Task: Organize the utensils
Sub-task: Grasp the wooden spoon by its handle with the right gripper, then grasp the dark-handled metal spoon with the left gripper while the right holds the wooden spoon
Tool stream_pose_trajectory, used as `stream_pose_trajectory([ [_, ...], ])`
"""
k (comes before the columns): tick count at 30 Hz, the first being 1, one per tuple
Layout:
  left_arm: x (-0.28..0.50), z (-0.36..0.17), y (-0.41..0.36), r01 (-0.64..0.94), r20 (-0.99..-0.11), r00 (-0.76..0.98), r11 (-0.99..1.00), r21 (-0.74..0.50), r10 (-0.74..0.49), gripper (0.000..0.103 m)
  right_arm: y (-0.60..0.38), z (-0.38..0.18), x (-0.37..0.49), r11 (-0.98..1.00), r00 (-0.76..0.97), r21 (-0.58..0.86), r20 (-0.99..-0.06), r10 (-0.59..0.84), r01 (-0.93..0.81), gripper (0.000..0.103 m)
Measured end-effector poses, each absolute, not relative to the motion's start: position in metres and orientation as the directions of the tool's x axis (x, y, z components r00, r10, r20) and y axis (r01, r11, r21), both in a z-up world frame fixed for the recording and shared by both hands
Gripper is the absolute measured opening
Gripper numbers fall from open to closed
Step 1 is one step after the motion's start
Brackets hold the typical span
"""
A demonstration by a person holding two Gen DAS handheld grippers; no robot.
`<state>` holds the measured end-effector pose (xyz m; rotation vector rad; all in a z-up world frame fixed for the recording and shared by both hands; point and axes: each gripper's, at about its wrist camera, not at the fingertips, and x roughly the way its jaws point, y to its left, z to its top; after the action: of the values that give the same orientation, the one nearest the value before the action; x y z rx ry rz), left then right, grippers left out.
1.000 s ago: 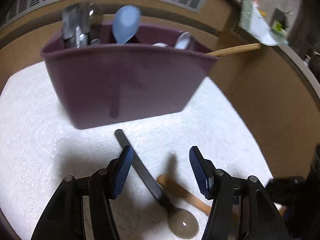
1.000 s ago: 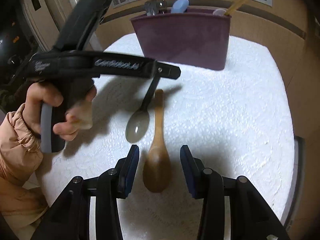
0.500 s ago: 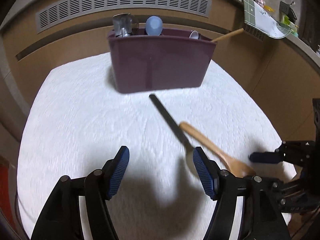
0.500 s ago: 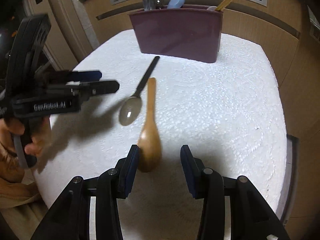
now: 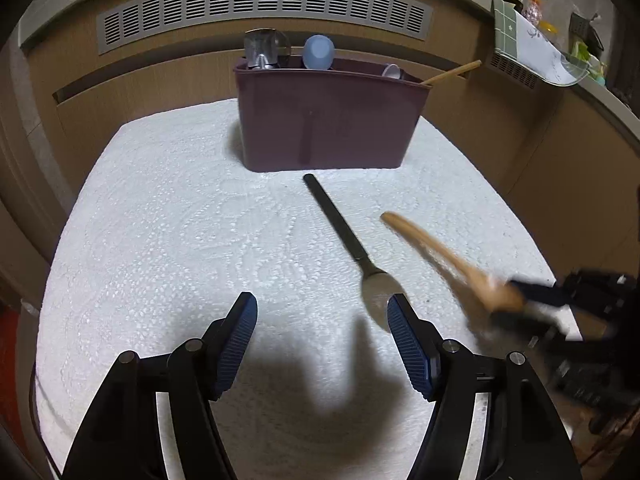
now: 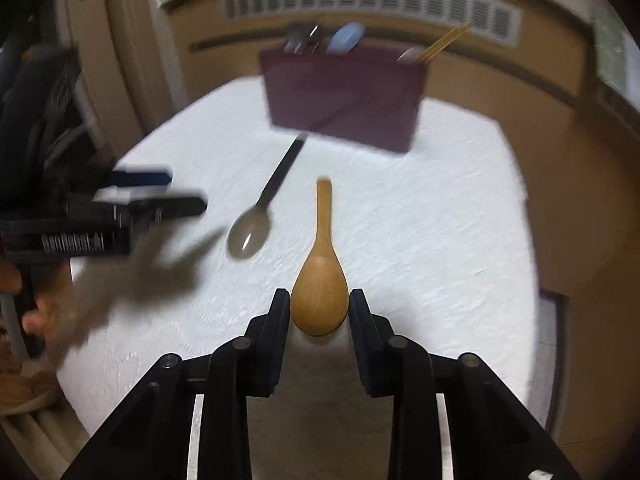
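Observation:
A wooden spoon (image 6: pixel 320 280) has its bowl between the pads of my right gripper (image 6: pixel 319 300); the jaws are closing and touch both sides of the bowl. In the left wrist view the wooden spoon (image 5: pixel 452 264) is blurred and tilted, handle end raised toward the bin. A black-handled spoon (image 5: pixel 340 224) lies flat on the white mat, its handle pointing at the maroon utensil bin (image 5: pixel 328 120). My left gripper (image 5: pixel 320 304) hovers open above the mat, with the black-handled spoon's bowl just beyond its right finger and nothing between the pads.
The bin (image 6: pixel 344 100) holds metal utensils (image 5: pixel 264 50), a blue spoon (image 5: pixel 318 52) and a wooden stick (image 5: pixel 452 72). A white textured mat (image 5: pixel 160 220) covers the table. A wood panel with a vent grille (image 5: pixel 264 4) stands behind. A person's hand (image 6: pixel 40 312) holds the left gripper.
The left gripper pulled back from the bin and off the black-handled spoon, opening a little. The right gripper's jaws narrowed onto the wooden spoon's bowl, and the spoon's handle has come up.

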<state>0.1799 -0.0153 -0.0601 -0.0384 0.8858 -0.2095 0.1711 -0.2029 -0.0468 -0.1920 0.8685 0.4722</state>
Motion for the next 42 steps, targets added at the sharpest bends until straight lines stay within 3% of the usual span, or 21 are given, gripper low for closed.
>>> stream_pose_trajectory([
  [8,0.181,-0.072,-0.061,0.221,-0.799,0.565,0.971,-0.094,-0.206,0.068,-0.234,0.033,0.186,0.920,0.720,0.035,-0.612,0.329,-0.391,0.028],
  [14,0.197,-0.087,-0.076,0.199,-0.815,0.573,0.979,0.038,-0.085,0.069,-0.239,0.044,0.192,0.922,0.720,0.073,-0.602,0.345,-0.380,0.027],
  [20,0.193,-0.085,-0.024,0.096,-0.792,0.609,0.987,0.126,0.042,0.069,-0.229,0.034,0.197,0.913,0.697,0.090,-0.618,0.365,-0.398,0.027],
  [22,0.194,-0.084,0.002,0.081,-0.794,0.608,0.995,0.053,-0.007,0.069,-0.226,0.034,0.197,0.910,0.695,0.093,-0.617,0.370,-0.403,0.027],
  [24,0.194,-0.084,0.018,0.155,-0.790,0.595,0.985,-0.069,-0.149,0.069,-0.223,0.035,0.198,0.908,0.692,0.094,-0.617,0.375,-0.408,0.027],
  [27,0.192,-0.085,0.021,0.224,-0.779,0.584,0.968,-0.115,-0.228,0.069,-0.220,0.034,0.199,0.906,0.684,0.098,-0.623,0.379,-0.413,0.027],
  [33,0.209,-0.092,0.004,0.168,-0.777,0.616,0.985,-0.032,-0.130,0.063,-0.213,0.028,0.202,0.906,0.670,0.107,-0.639,0.378,-0.410,0.027],
  [37,0.207,-0.089,-0.009,0.174,-0.772,0.624,0.985,-0.017,-0.123,0.034,-0.210,0.026,0.200,0.908,0.669,0.093,-0.646,0.367,-0.408,0.027],
  [42,0.194,-0.071,-0.010,0.174,-0.739,0.664,0.985,-0.002,-0.119,0.034,-0.210,0.032,0.195,0.909,0.677,0.088,-0.638,0.366,-0.409,0.027],
])
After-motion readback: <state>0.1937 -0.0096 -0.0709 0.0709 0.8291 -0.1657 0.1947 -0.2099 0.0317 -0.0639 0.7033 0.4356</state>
